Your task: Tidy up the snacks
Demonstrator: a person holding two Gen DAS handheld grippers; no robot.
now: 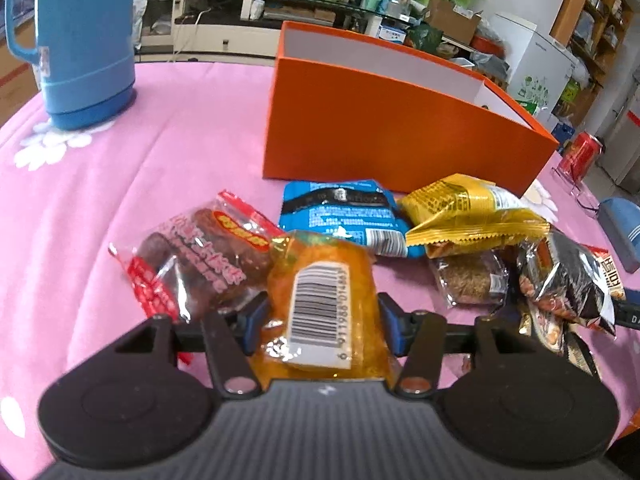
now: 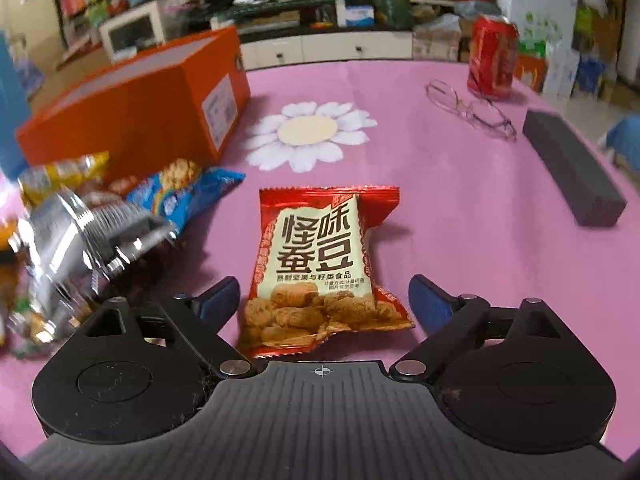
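Note:
In the left wrist view my left gripper [image 1: 322, 320] is shut on an orange snack pack with a barcode label [image 1: 320, 312]. Around it lie a clear red-printed pack of dark cakes [image 1: 200, 256], a blue packet [image 1: 344, 216], a yellow packet [image 1: 468, 208], a small brown cake pack [image 1: 472, 280] and a black foil bag [image 1: 568, 280]. The open orange box [image 1: 392, 132] stands behind them. In the right wrist view my right gripper [image 2: 324, 300] is open around a red bean snack packet [image 2: 320, 264] lying on the pink cloth, fingers apart from it.
A blue kettle [image 1: 84, 40] stands at the far left. A red can [image 2: 492, 56], glasses [image 2: 472, 110] and a dark grey case [image 2: 572, 168] lie to the right. The snack pile [image 2: 120, 208] and orange box [image 2: 136, 112] are at the right gripper's left.

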